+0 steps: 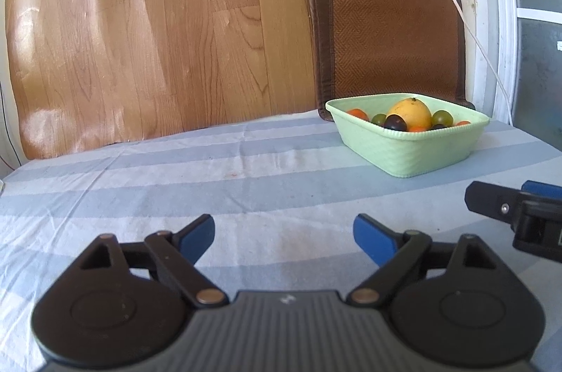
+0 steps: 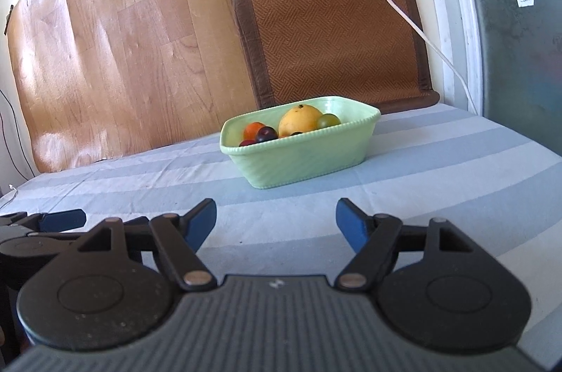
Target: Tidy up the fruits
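A striped blue-and-white cloth covers the counter. The green bowl of fruit sits at right centre of the left view, before a brown woven mat leaning on the wall. A wood-grain sheet fills the upper left. The left hand-held gripper and the right hand-held gripper both gape wide, empty, low in frame.

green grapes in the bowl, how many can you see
2. One green grape sits left of the big yellow fruit, the other green grape right of it, both inside the green bowl. More may be hidden below the rim.
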`<state>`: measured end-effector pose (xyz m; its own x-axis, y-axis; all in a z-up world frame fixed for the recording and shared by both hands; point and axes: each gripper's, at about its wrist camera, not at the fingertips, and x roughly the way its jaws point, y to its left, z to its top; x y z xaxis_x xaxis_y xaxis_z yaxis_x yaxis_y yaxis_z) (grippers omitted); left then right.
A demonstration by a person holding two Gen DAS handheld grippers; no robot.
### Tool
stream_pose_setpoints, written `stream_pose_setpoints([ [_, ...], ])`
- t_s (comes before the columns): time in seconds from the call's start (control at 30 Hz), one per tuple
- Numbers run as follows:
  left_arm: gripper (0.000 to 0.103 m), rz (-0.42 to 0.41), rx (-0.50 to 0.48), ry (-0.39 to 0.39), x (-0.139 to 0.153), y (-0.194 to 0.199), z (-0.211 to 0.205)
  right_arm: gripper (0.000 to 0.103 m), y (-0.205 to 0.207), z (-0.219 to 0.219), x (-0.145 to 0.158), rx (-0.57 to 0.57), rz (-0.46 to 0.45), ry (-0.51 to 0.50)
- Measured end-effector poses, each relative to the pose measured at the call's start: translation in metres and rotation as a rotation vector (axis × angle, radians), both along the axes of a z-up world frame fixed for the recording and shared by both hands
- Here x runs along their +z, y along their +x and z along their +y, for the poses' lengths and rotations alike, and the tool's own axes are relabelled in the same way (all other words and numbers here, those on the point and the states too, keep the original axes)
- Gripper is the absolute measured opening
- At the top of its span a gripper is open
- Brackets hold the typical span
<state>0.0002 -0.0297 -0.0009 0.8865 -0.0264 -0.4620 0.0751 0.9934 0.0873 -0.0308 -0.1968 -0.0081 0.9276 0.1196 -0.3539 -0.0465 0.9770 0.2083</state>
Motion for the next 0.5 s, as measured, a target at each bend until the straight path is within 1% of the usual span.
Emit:
stream_pose_setpoints([
  [0.13, 0.091, -0.001, -0.004, 0.007, 0.0001, -0.0004, -0.0009, 0.077, -0.0042, -0.0010, 0.0004, -0.015, -0.014, 0.015],
  [0.3, 0.101, -0.023, -0.008, 0.017, 0.0009, -0.0032, -0.0031, 0.077, -0.0058, -0.0027, 0.0008, -0.031, -0.028, 0.030],
  [0.5, 0.103, -0.018, -0.021, 0.025, 0.0010, -0.0025, -0.0058, 0.077, -0.0061, -0.0032, 0.0007, -0.036, -0.032, 0.035],
])
